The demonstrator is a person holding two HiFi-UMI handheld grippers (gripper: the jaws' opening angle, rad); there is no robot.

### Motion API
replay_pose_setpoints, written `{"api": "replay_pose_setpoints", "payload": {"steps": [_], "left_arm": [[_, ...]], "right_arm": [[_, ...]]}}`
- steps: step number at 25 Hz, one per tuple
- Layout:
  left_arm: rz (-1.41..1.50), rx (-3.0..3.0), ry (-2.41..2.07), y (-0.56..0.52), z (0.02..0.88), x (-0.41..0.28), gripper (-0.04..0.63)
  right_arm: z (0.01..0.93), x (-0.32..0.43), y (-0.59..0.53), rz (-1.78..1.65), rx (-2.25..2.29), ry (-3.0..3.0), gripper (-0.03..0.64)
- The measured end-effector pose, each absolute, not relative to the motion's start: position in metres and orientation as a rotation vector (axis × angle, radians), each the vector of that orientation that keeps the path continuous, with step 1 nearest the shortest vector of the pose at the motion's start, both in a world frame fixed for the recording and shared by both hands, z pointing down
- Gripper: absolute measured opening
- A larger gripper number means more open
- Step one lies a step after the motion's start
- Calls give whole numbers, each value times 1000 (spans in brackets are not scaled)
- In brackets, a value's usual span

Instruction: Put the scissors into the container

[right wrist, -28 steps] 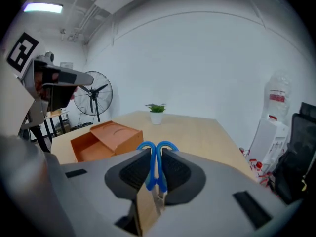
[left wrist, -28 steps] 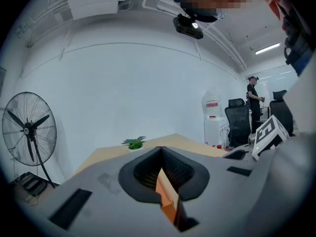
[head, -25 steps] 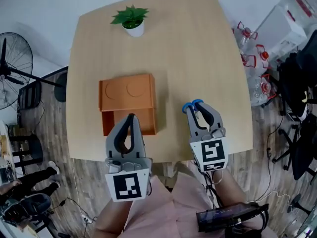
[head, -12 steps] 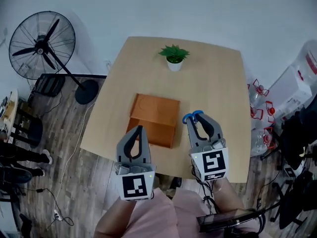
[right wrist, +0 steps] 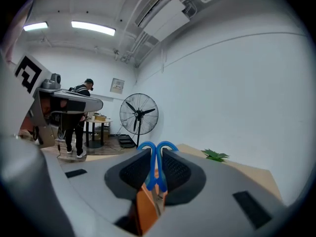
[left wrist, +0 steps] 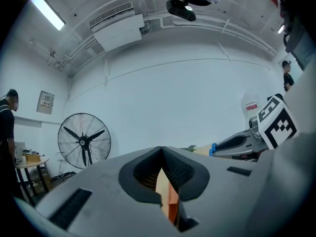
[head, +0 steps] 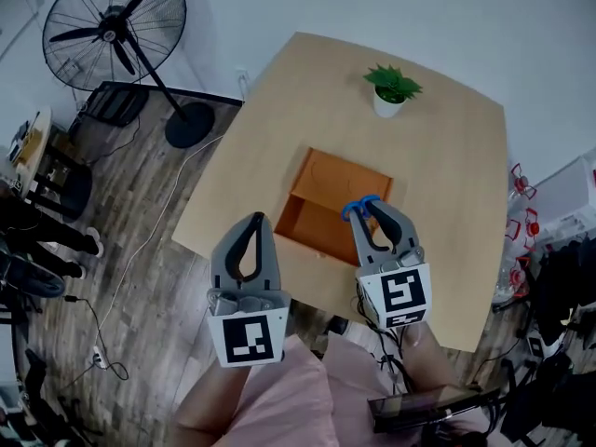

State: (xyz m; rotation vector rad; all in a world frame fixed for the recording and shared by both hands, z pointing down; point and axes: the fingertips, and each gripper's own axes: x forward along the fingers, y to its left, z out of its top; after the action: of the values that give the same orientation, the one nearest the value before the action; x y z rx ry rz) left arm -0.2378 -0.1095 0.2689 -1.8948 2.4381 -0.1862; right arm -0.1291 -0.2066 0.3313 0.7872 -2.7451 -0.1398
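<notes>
Blue-handled scissors (head: pixel 359 207) (right wrist: pixel 145 144) are clamped handle-up between the jaws of my right gripper (head: pixel 365 212) (right wrist: pixel 157 155). That gripper hangs over the near right part of the orange container (head: pixel 314 231), whose lid lies open toward the far side. A strip of the orange box (right wrist: pixel 143 211) shows below the jaws in the right gripper view. My left gripper (head: pixel 253 220) (left wrist: pixel 161 150) is shut with nothing in it. It is held left of the container, near the table's front left edge. A sliver of the orange box (left wrist: pixel 173 206) shows between its jaws.
The light wooden table (head: pixel 279 128) carries a small potted plant (head: pixel 391 89) at its far side. A standing fan (head: pixel 112 35) is on the floor to the far left. People stand at the far left (head: pixel 28 250). Clutter lines the right edge (head: pixel 559 277).
The head view has swung, so table and box now sit further right. My right gripper with the scissors went from right of the box to over it. The left gripper stays shut.
</notes>
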Motion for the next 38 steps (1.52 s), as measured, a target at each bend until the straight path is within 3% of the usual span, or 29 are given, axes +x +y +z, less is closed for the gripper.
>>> {"api": "replay_pose_setpoints", "payload": {"steps": [7,17,38], "left_arm": [[-210,-1899,2548,-102,304,-297,5],[-241,-1969,2676,-119,358,-325,5],[-312,-1982,2820,-127,416,-380,5]], "right_arm": [[396,-184,-189,-97,636,-2648,74],[479,-200,-188,-36,448,-2478,75],[555,-238,-191,124,281,-2289,99]]}}
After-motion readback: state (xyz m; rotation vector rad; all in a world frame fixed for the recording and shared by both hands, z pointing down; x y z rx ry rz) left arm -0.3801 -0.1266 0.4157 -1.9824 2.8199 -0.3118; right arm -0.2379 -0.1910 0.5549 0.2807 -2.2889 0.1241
